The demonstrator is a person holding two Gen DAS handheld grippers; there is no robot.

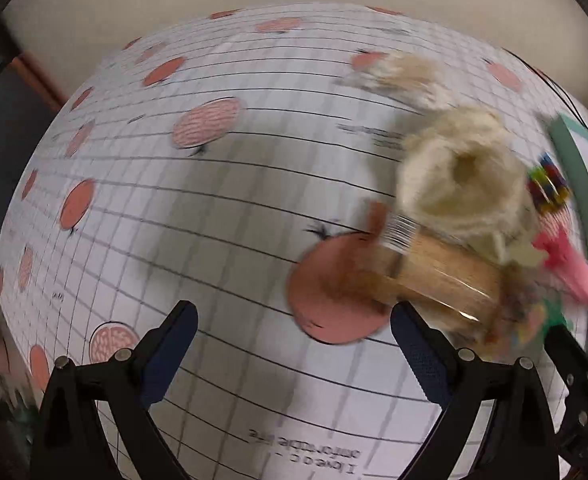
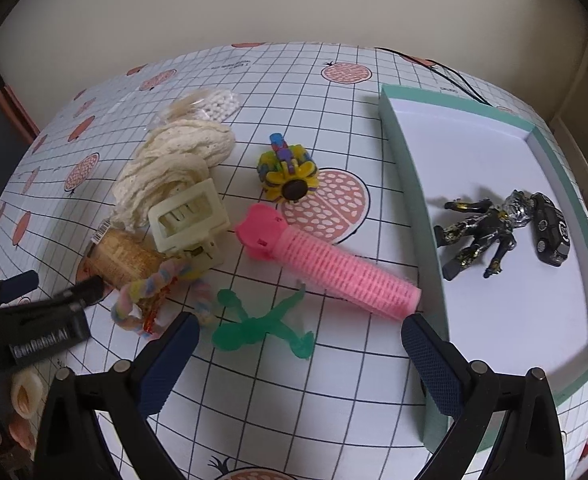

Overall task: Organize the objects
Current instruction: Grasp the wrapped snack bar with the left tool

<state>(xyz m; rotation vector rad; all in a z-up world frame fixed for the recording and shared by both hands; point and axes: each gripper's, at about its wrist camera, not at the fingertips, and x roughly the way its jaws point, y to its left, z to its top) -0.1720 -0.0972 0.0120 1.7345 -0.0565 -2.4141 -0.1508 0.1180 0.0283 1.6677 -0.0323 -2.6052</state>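
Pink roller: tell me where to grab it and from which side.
Grip the pink roller mid-barrel, from above, with the right tongs closing across its width. It lies flat on the cloth; the ribbed tube is even and clear there, unlike the lumpy cap end.

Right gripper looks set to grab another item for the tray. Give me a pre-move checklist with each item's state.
1. Right gripper open and empty: ok.
2. Translucent green rubbery figure lies free between the fingers' line: ok.
3. Pink ribbed hair roller clear of that figure: cannot tell, they lie close.
4. Teal-rimmed white tray has bare floor left: ok.
5. Left gripper open, away from the target: ok.
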